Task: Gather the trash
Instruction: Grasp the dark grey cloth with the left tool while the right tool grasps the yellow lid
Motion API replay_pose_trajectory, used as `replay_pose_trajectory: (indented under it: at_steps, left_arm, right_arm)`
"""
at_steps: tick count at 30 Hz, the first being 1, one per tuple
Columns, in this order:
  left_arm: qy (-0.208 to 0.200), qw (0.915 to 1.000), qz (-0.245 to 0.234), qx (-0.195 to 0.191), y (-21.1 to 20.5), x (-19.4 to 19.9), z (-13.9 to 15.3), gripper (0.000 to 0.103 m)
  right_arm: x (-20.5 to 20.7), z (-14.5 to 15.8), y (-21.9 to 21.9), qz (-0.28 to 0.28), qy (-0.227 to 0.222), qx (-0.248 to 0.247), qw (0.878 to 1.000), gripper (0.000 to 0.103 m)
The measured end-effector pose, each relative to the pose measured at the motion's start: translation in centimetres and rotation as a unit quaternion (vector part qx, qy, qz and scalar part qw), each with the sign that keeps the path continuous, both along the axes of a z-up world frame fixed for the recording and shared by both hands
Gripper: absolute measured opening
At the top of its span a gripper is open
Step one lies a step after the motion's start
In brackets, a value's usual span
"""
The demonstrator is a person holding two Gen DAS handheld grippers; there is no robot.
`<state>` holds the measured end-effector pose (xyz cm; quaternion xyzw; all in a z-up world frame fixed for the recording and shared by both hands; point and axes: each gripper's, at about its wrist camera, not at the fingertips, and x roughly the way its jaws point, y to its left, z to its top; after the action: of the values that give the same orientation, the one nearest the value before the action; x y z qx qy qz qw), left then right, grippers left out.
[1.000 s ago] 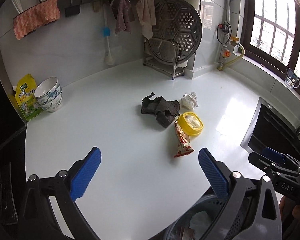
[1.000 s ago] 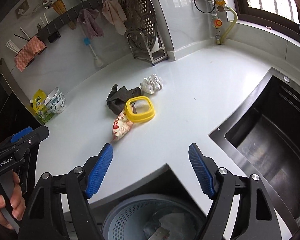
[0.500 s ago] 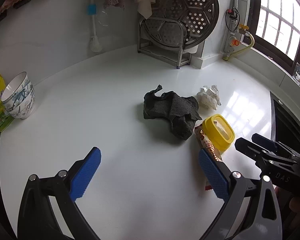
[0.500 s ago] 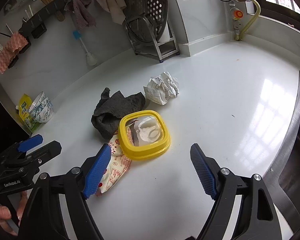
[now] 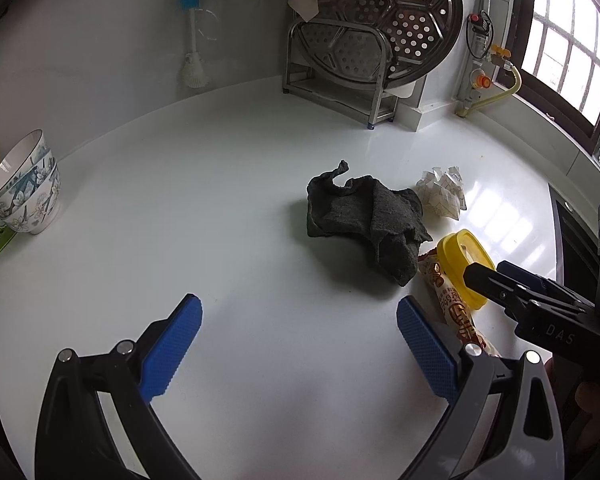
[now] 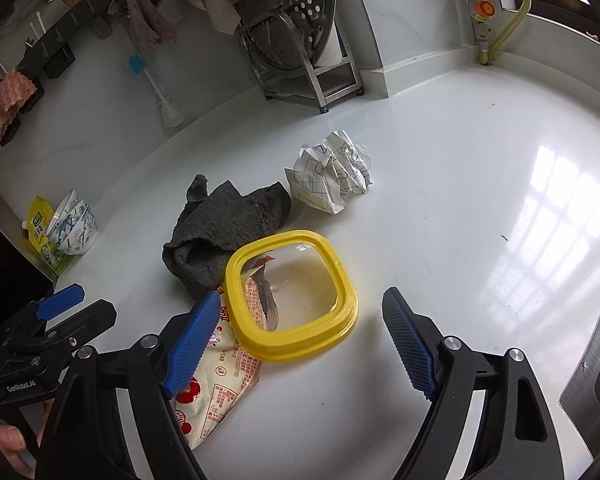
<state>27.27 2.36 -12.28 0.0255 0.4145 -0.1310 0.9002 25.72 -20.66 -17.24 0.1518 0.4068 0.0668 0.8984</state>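
A yellow-rimmed clear lid (image 6: 292, 296) lies on the white counter (image 6: 460, 208), partly over a red-and-white snack wrapper (image 6: 216, 384). Behind them sit a dark grey rag (image 6: 224, 232) and a crumpled paper ball (image 6: 332, 176). My right gripper (image 6: 300, 344) is open just in front of the lid, its left finger over the wrapper. In the left wrist view the rag (image 5: 364, 216), paper ball (image 5: 442, 196), lid (image 5: 464, 264) and wrapper (image 5: 456, 308) lie ahead to the right. My left gripper (image 5: 300, 344) is open above bare counter, nothing between its fingers.
Stacked patterned bowls (image 5: 24, 188) and a yellow packet (image 6: 40, 228) stand at the far left. A metal rack with a perforated steamer tray (image 5: 376, 40) is against the back wall. A dark sink (image 6: 596, 360) borders the counter on the right. A brush (image 5: 194, 60) hangs on the wall.
Both grippers have moved forward over the counter toward the trash. The basket at the bottom has left view. The right gripper now stands close to the lid and wrapper.
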Motion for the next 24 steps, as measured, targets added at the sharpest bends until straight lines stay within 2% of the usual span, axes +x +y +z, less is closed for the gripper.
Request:
replay_pose_trajectory:
  at_steps: [12, 14, 15, 20, 24]
  left_arm:
    - [0.007, 1.0, -0.003, -0.005, -0.4, 0.6, -0.1, 0.096]
    - [0.007, 1.0, -0.003, -0.005, -0.5, 0.7, -0.1, 0.096]
    - [0.006, 1.0, -0.003, -0.005, -0.6, 0.7, -0.1, 0.096]
    - [0.007, 1.0, -0.004, -0.004, -0.8, 0.7, -0.2, 0.096]
    - [0.007, 1.0, -0.006, -0.004, -1.1, 0.9, -0.2, 0.096]
  right_arm:
    - [0.6, -0.4, 0.4, 0.016, 0.0, -0.002, 1.0, 0.078]
    - [0.6, -0.3, 0.4, 0.018, -0.002, 0.002, 1.0, 0.068]
    - [0.6, -0.3, 0.4, 0.019, -0.002, 0.002, 1.0, 0.067]
    - [0.3, 0.2, 0.5, 0.02, -0.015, -0.014, 1.0, 0.066]
    - [-0.1, 0.7, -0.4, 0.006, -0.026, 0.001, 1.0, 0.066]
